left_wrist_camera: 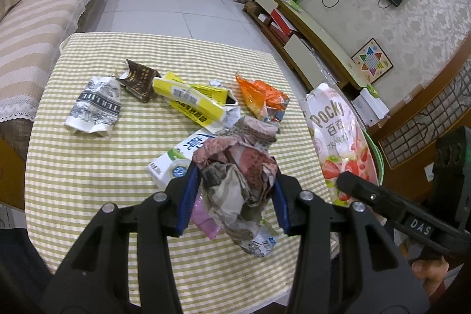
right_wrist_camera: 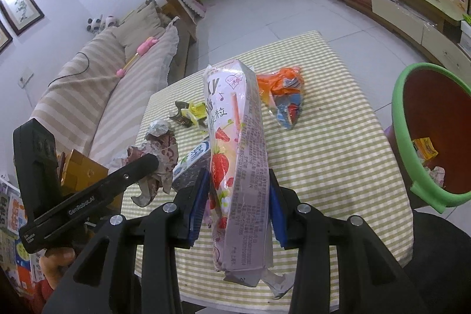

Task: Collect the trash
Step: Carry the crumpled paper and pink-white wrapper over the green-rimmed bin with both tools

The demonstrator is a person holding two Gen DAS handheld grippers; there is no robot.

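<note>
While the right gripper (right_wrist_camera: 235, 202) pinches the Pocky box (right_wrist_camera: 235, 137) and the left gripper (left_wrist_camera: 232, 196) clamps crumpled paper (left_wrist_camera: 238, 175), carry both level — release over the green-rimmed bin (right_wrist_camera: 412, 137) at right.

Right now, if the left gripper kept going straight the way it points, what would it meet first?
Probably the white milk carton lying on the table just beyond the crumpled wrapper that the left gripper holds; depth is uncertain.

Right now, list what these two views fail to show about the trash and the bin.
- Bin: right wrist view, cut off by the picture's edge; its bottom shows only partly.
- White carton: left wrist view, partly hidden behind the crumpled wrapper in the left tool.
- Pocky bag: right wrist view, its lower front is covered by the right tool.
- Purple scrap: left wrist view, mostly hidden under the wrapper; unidentifiable.
</note>
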